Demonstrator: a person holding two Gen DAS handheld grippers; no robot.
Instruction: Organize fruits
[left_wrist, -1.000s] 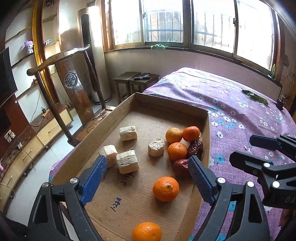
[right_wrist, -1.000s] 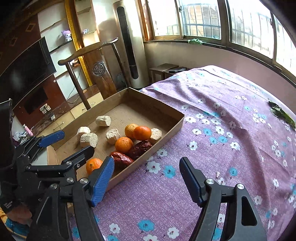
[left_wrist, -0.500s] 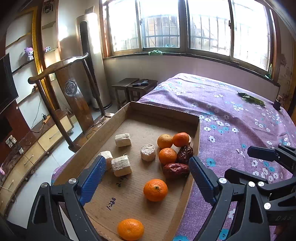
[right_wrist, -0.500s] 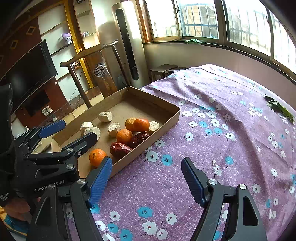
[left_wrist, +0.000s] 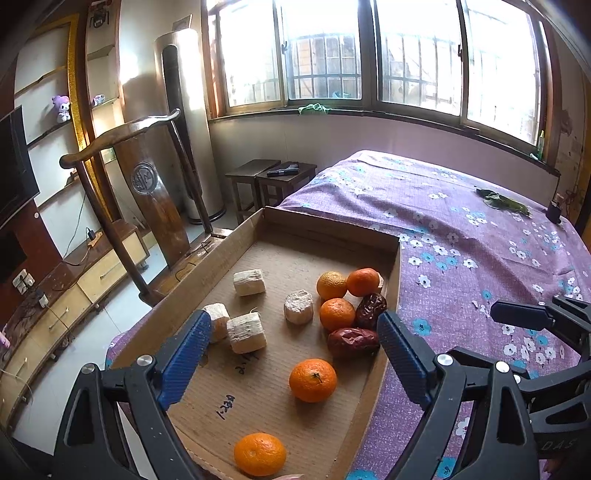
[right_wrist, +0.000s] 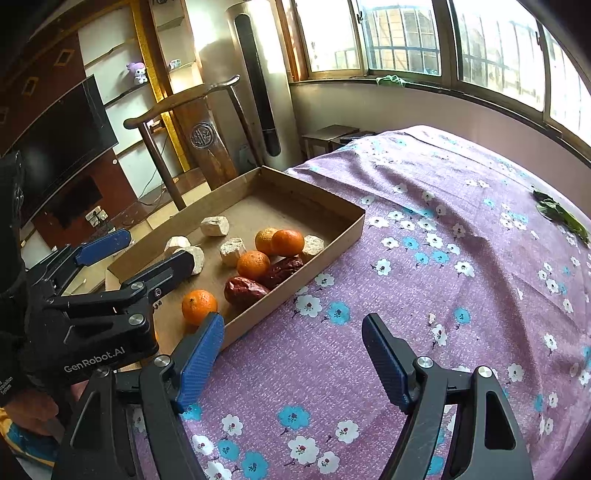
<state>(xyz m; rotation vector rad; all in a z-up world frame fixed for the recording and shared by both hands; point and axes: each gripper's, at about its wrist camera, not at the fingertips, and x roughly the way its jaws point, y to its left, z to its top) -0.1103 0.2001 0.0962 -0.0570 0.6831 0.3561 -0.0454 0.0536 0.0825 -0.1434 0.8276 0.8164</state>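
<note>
Left tool (left_wrist: 291, 341) held wide above cardboard tray (left_wrist: 325, 230): oranges (left_wrist: 313, 380), red dates (left_wrist: 352, 341), pale chunks (left_wrist: 246, 333) contained. Right tool (right_wrist: 293, 345) wide over bedspread (right_wrist: 461, 295); nearest orange (left_wrist: 259, 459) partly cut off.

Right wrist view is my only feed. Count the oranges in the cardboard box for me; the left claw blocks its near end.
Observer: Five. The fifth orange lies alone at the near end of the cardboard box, screened from you by the left claw.
Operator: Tell me what that claw lines up with.
Observer: It is open and empty. A lone orange lies on the box floor ahead, between the lines of its fingers.
Operator: Check the bed beyond the green leaves.
Observer: A small black object stands at the bed's edge just past the green leaves.
</note>
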